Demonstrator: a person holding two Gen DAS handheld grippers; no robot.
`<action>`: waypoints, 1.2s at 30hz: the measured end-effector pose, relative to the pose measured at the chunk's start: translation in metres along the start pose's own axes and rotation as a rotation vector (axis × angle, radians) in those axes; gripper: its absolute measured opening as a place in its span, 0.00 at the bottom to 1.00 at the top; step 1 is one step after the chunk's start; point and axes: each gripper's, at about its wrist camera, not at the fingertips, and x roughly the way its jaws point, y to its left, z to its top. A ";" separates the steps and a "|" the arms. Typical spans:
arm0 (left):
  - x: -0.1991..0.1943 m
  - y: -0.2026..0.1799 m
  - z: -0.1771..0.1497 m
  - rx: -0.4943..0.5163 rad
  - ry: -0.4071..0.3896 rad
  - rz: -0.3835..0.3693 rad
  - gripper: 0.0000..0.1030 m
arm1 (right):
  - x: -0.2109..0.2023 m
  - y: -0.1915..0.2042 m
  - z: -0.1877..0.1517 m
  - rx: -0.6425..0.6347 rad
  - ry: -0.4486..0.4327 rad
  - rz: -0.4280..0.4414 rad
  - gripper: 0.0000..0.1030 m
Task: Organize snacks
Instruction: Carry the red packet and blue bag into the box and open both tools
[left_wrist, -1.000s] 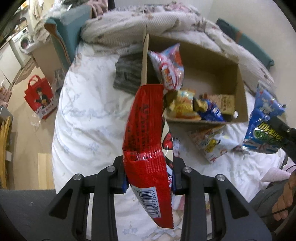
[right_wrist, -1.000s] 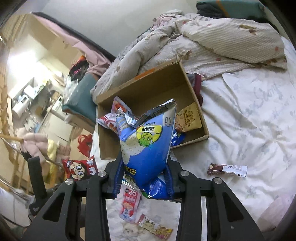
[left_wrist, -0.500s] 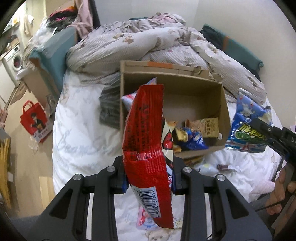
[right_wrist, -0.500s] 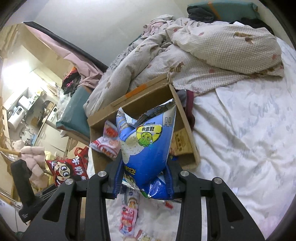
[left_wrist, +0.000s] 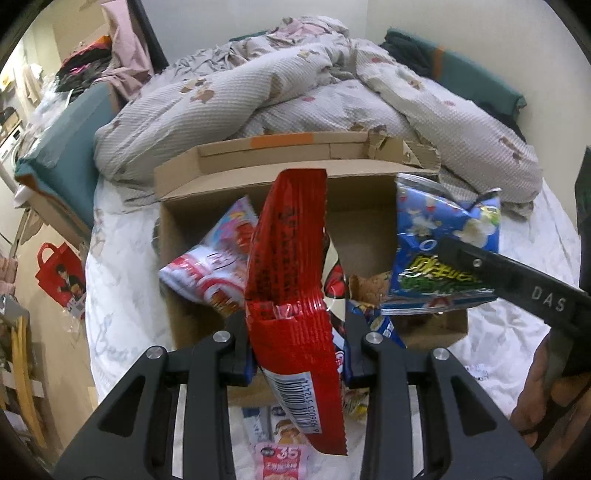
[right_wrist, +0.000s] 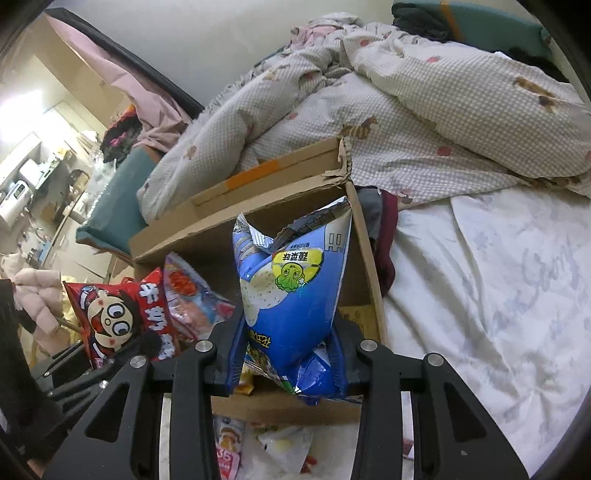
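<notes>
Red foil fills the middle of the left wrist view: the left tongs are clamped on a red snack bag, its barcode end hanging below the pads and its long body standing up in front of the open cardboard box. The box sits on a bed with a white printed sheet, its far flap folded back against a rumpled waffle-weave duvet. Inside the box, towards its left wall, leans a pink-and-white snack bag. The right tongs grip a blue snack bag near its lower end — a green cartoon octopus label faces the camera and the torn-looking top corner rises in front of the box's right wall. In the left view that same blue bag hangs over the right part of the box, with the black arm of the right tongs crossing it and a person's hand at the lower right edge. In the right view the red bag shows its cartoon face at the left, beside the pink bag. Small wrapped snacks lie on the sheet in front of the box, below both tongs.
</notes>
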 end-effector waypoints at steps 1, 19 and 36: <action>0.003 -0.003 0.001 0.002 0.005 0.002 0.28 | 0.004 0.000 0.002 -0.002 0.008 0.000 0.39; 0.051 -0.019 0.020 0.013 0.034 0.054 0.31 | 0.041 -0.017 0.005 0.097 0.087 0.030 0.41; 0.048 -0.013 0.020 -0.016 0.033 0.035 0.47 | 0.032 -0.014 0.009 0.116 0.043 0.095 0.49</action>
